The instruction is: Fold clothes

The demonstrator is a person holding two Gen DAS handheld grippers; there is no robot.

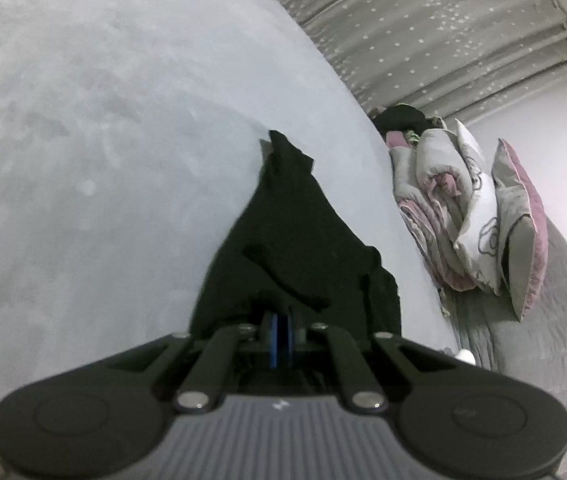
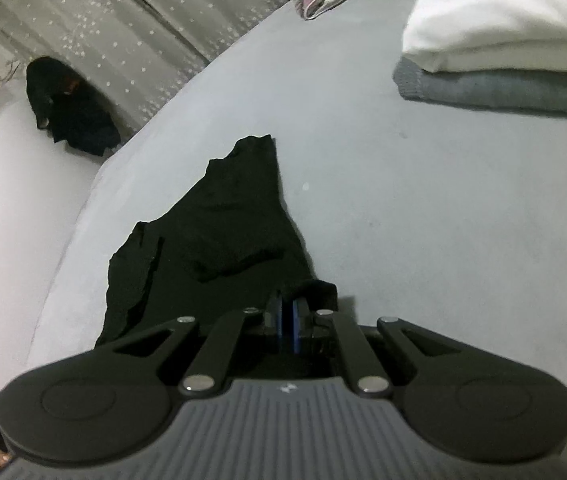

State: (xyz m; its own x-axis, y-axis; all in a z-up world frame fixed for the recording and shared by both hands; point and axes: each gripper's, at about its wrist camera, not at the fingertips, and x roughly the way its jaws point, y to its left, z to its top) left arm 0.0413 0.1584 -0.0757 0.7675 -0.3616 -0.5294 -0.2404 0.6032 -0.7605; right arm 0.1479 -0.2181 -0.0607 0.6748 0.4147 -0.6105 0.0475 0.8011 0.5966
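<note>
Left wrist view: left gripper (image 1: 282, 334) is pinched tight on the black garment (image 1: 283, 240), which stretches toward 12 o'clock over the grey bed (image 1: 83, 120). Right wrist view: right gripper (image 2: 288, 326) is clamped on the same cloth (image 2: 223, 220), folded stack (image 2: 503, 60) at 2 o'clock.

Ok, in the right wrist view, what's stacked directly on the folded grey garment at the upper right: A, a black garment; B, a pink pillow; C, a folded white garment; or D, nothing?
C: a folded white garment lies directly on top of the folded grey garment on the pale bed surface.
</note>
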